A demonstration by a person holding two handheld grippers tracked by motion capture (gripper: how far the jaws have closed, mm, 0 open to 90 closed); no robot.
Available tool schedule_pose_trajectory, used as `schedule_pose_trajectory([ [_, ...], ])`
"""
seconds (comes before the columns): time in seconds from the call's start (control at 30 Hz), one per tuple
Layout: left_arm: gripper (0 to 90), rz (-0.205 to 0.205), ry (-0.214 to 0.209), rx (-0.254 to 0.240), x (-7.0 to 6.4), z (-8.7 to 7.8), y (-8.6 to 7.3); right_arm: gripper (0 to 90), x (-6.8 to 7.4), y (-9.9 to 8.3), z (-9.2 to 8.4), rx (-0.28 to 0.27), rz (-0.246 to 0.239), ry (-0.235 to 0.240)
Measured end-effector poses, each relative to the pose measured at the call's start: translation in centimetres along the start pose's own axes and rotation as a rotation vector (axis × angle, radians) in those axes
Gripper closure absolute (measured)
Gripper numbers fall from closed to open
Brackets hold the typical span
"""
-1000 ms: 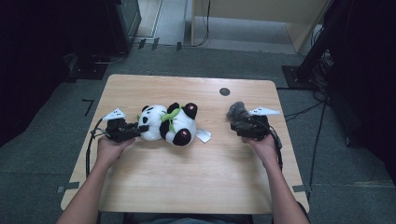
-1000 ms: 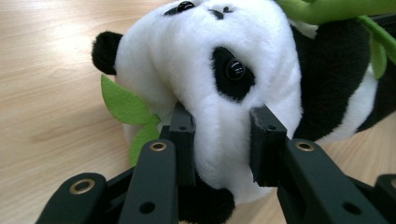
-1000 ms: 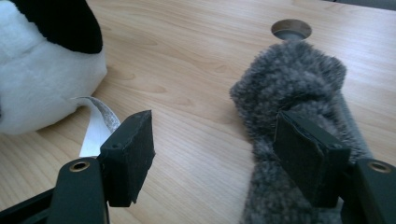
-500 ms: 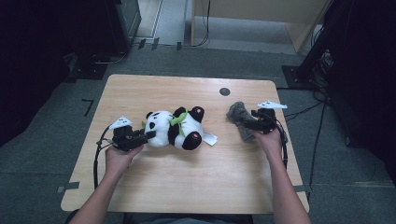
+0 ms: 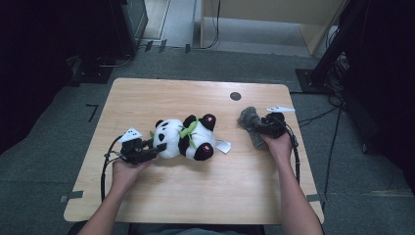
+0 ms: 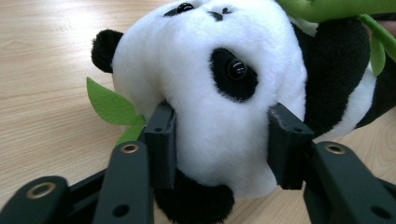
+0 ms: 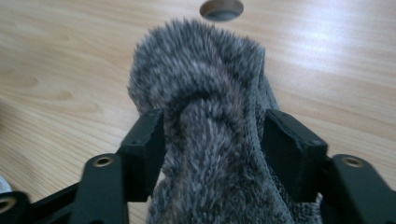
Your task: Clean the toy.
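Note:
A black-and-white plush panda (image 5: pixel 188 138) with green leaves lies on its side at the middle of the wooden table (image 5: pixel 205 200). My left gripper (image 5: pixel 159 148) is shut on the panda's head (image 6: pixel 215 88), the jaws pressing into the white fur on both sides. At the right, a grey furry cloth (image 5: pixel 250 125) lies bunched on the table. My right gripper (image 5: pixel 258 128) is shut on this grey furry cloth (image 7: pixel 210 135), which fills the space between the jaws.
A round cable hole (image 5: pixel 235 96) sits near the table's far edge, also seen past the cloth (image 7: pixel 222 8). A white tag (image 5: pixel 223 146) lies beside the panda. Dark equipment and cables stand on the floor around the table.
The left gripper has dragged the panda toward the near left and turned it. The right gripper with the grey cloth has shifted slightly right and farther away.

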State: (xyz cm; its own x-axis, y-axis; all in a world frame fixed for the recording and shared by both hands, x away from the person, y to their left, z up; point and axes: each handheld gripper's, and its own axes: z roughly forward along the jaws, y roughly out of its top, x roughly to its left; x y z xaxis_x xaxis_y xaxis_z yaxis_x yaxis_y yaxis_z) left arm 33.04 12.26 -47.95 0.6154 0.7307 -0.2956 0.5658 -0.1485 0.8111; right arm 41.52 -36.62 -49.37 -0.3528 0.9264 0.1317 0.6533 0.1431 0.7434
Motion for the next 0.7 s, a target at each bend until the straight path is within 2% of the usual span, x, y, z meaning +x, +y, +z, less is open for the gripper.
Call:
schedule_pose_trajectory([
  [0.17, 44.9, 0.006, -0.005, -0.007, 0.1, 0.0, -0.1, 52.1, -0.2, -0.3, 0.7, 0.036, -0.011, -0.014],
  [0.3, 39.0, 0.037, 0.002, -0.002, 0.0, 0.0, 0.0, 60.6, -0.3, -0.3, 1.2, 0.049, -0.006, -0.013],
  [0.43, 32.3, 0.05, -0.004, -0.002, 0.1, 0.0, -0.1, 68.9, -0.1, -0.1, 1.6, 0.067, -0.016, -0.013],
  [0.47, 30.9, 0.067, -0.002, -0.005, 0.1, -0.1, -0.1, 72.4, -0.1, -0.1, 1.6, 0.072, -0.015, -0.014],
  [0.7, 27.2, 0.075, -0.008, -0.009, 0.1, -0.2, -0.1, 75.8, -0.1, 0.2, 1.3, 0.082, 0.002, -0.007],
])
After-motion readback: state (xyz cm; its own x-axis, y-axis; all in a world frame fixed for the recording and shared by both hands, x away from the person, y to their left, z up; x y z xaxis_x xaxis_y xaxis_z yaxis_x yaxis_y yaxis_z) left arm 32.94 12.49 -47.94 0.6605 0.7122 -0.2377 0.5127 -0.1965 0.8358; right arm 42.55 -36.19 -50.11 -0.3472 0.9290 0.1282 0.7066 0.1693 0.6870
